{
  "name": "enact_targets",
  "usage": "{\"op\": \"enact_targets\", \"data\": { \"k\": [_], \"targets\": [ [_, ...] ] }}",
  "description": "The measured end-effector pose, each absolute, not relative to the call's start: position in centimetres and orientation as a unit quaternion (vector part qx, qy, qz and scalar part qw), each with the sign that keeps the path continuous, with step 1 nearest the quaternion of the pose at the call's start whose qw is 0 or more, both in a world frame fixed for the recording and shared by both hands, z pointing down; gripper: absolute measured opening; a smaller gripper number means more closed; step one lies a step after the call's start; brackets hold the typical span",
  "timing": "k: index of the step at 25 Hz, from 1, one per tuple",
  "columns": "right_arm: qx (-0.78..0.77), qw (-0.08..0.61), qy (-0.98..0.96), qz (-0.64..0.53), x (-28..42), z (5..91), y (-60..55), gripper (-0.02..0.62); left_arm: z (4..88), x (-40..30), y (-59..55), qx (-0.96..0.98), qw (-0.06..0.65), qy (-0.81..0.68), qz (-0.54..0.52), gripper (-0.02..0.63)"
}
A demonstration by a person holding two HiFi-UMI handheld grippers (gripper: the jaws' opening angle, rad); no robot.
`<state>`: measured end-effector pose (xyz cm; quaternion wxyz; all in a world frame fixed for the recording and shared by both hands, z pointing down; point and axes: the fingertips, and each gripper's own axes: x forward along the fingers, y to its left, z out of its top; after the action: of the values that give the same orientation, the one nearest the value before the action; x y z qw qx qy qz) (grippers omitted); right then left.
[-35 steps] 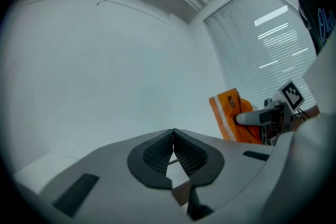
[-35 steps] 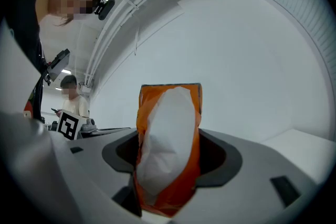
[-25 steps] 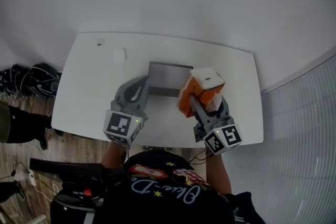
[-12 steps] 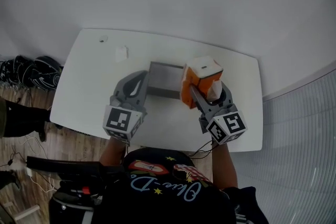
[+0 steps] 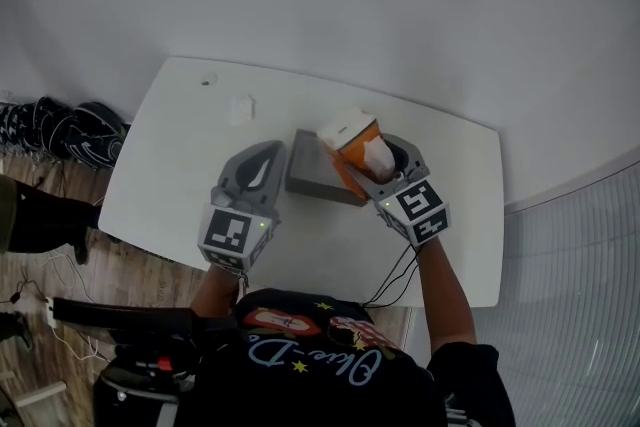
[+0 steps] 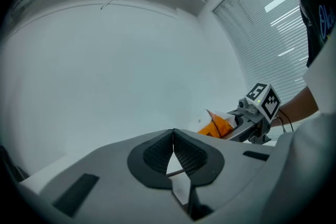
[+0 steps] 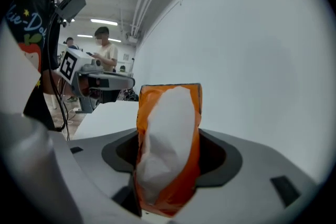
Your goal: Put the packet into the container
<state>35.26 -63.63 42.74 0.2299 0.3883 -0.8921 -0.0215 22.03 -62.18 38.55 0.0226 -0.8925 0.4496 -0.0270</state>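
An orange-and-white packet [image 5: 352,143], seemingly soft, light and crushable, sits clamped across its middle in the right gripper [image 7: 169,165], over the grey container's [image 5: 312,177] right end. The left gripper [image 6: 173,136] hovers alongside, jaws together, empty.

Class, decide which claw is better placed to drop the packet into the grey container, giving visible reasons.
Right. The right claw grips the orange packet over the grey container; the left claw is shut, empty, beside it.
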Motion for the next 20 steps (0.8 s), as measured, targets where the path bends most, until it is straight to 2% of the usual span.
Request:
{"op": "enact_targets", "data": {
  "k": [11,20],
  "targets": [
    [0.291,0.354,-0.885,-0.08,31.8,47.4,-65.8,0.288,39.2,20.9,-63.4,-0.886,0.003,0.463,-0.029,0.009],
    [0.224,0.425,-0.874,-0.073,30.8,50.9,-65.5,0.288,38.6,21.4,-63.9,-0.888,0.012,0.459,-0.019,0.009]
  ]
}}
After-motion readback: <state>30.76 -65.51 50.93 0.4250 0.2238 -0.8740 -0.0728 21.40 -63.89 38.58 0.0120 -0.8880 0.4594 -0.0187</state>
